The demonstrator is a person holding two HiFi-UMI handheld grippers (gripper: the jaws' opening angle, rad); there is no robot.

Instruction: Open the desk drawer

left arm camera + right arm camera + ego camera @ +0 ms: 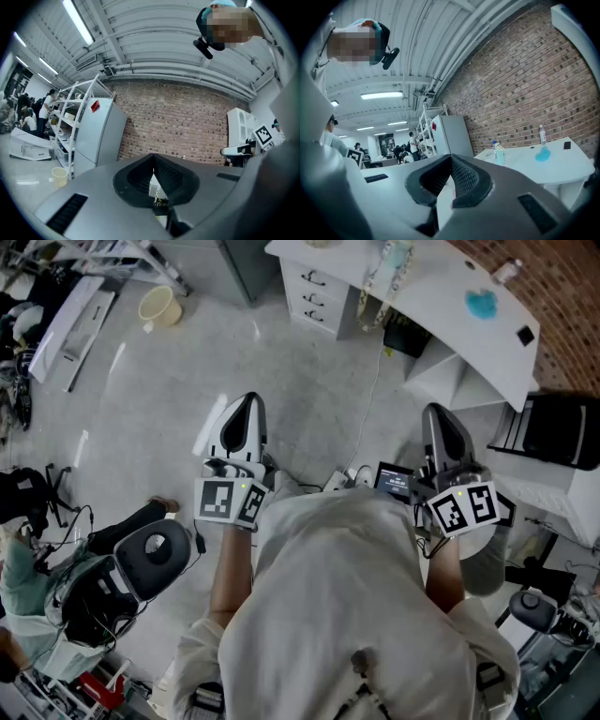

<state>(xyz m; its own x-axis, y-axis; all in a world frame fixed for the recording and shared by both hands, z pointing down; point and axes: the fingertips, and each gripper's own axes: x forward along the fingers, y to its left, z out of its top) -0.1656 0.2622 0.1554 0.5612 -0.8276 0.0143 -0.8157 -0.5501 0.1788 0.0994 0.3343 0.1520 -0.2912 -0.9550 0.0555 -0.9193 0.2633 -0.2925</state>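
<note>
Beside brick wall (574, 289), curved white desk (441, 292)

The desk (441, 292) stands with the brick wall (572, 296) right behind it. The drawer unit (314, 292) sits under the desk's left end. On the desk, a bottle (506, 271) is at the edge nearest the wall. A cable (371, 395) drops from the desk's front edge to the floor before it. A bucket (160, 307) sits on the floor well left of the desk. A box (562, 427) stands just beside the desk's right end. The left gripper (247, 401) and the right gripper (435, 412) are before the desk, apart from it. A chair (150, 554) stands farther from the desk, to the left.
</note>
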